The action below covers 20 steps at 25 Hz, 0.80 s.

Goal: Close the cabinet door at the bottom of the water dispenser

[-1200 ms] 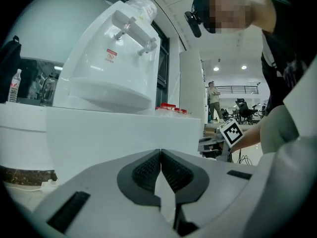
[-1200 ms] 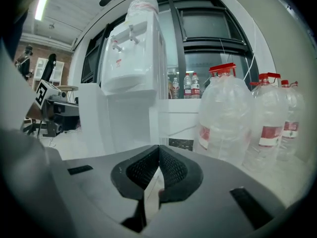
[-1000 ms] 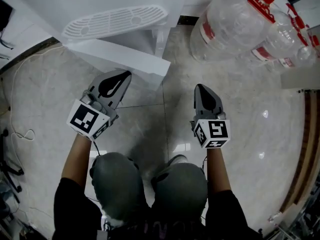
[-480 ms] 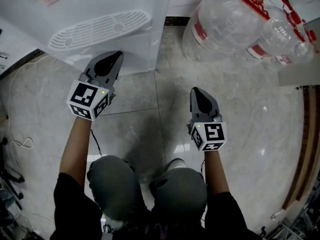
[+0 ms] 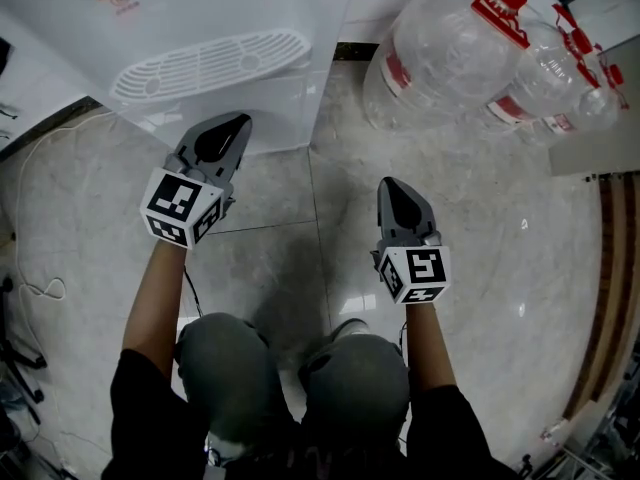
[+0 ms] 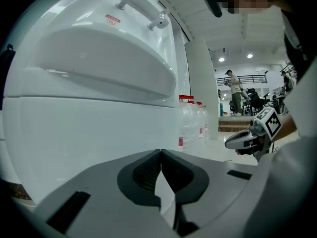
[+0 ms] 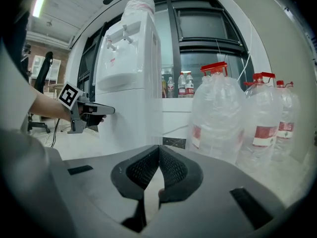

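Note:
The white water dispenser (image 5: 200,18) stands ahead of me, its drip grille (image 5: 210,63) seen from above. Its bottom cabinet door (image 5: 285,108) lies flush with the body, and in the left gripper view the door (image 6: 89,133) fills the space ahead. My left gripper (image 5: 238,120) is shut with nothing in it, its tips at the door's front; I cannot tell whether they touch. From the right gripper view, the left gripper (image 7: 108,110) points at the dispenser (image 7: 131,83). My right gripper (image 5: 390,183) is shut and empty, hanging over the floor right of the dispenser.
Several large clear water bottles (image 5: 450,43) with red caps stand on the floor right of the dispenser, bottles (image 7: 218,118) close ahead of the right gripper. A white cable (image 5: 40,268) trails over the marble floor at left. My knees (image 5: 290,378) are below.
The cabinet door stood swung out a second ago and now lies shut against the dispenser. My left gripper moved forward with it, then eased back slightly. The right gripper barely moved.

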Each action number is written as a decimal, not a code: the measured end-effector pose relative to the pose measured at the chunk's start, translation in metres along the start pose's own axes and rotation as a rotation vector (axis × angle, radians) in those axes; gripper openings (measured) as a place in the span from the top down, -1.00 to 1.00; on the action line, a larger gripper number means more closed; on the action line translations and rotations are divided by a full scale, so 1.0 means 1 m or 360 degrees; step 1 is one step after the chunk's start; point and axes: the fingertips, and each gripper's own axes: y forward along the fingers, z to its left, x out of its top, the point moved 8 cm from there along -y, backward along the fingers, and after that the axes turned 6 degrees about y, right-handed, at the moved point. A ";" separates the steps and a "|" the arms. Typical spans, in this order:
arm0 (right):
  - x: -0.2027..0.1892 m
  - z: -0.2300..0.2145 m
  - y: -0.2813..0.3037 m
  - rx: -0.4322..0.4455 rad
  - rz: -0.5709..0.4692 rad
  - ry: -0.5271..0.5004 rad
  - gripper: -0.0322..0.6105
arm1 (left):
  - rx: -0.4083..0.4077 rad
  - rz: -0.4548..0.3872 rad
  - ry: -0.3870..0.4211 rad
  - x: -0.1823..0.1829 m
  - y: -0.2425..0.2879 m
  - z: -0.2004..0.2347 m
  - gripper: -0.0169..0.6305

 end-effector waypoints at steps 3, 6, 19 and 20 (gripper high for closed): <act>0.009 0.009 -0.001 0.0014 -0.0008 0.0002 0.86 | -0.0012 0.0004 0.0021 0.003 -0.016 -0.005 0.90; 0.020 0.022 -0.003 0.0046 -0.0002 0.0002 0.86 | 0.0008 0.0018 0.0012 0.006 -0.036 -0.007 0.91; 0.129 0.092 -0.049 0.0142 0.0083 0.0095 0.86 | 0.0228 0.0125 -0.0055 0.100 -0.158 -0.001 0.91; 0.140 0.097 -0.054 0.0149 0.0104 0.0115 0.86 | 0.0236 0.0128 -0.0074 0.111 -0.167 -0.002 0.90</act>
